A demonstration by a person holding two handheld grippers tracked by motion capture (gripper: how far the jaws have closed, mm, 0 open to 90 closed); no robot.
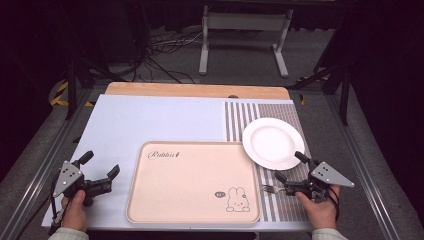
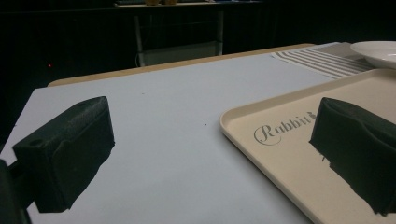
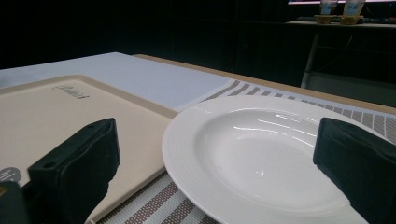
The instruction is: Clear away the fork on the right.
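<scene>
White plate (image 1: 272, 142) on striped mat (image 1: 235, 120), fork (image 1: 270, 188), beige rabbit tray (image 1: 192, 182), wooden table (image 1: 197, 90).

I'm working in what looks like a lab or recording studio, not a home. My table (image 1: 150, 120) stands on a grey floor inside a metal frame, with rails (image 1: 40, 165) running along both sides. Black curtains close off the room at twelve o'clock and at three. Loose cables (image 1: 165, 55) lie tangled on the floor at eleven o'clock, beside a white equipment stand (image 1: 245, 30). Yellow-and-black hazard tape (image 1: 61, 95) marks the floor at ten o'clock. The dining setup itself looks staged: a rabbit-print tray (image 1: 190, 180), a plate (image 1: 272, 142).
</scene>
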